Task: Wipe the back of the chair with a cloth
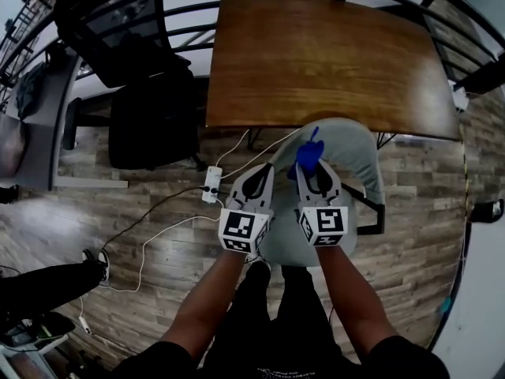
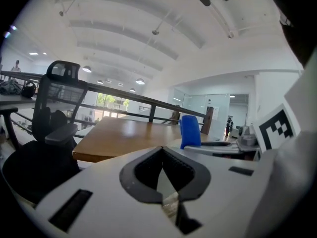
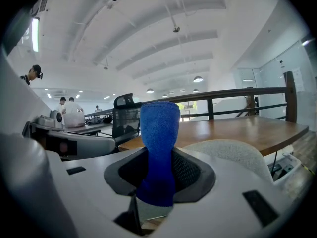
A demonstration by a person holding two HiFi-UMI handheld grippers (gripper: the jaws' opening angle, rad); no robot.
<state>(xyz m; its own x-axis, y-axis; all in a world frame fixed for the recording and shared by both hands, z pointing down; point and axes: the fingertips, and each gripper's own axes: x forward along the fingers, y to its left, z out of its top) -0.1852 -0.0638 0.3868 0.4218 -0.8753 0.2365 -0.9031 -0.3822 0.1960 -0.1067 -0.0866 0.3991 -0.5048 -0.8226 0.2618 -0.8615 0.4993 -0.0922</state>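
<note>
Gripping the cloth [image 3: 159, 128] upright, the right tool [image 1: 313, 170] hovers over the chair [image 1: 357, 155].

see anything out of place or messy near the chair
Only the white power strip and its cables sprawl loose across the wood floor, left of the grey chair. Nothing looks spilled or damaged.
</note>
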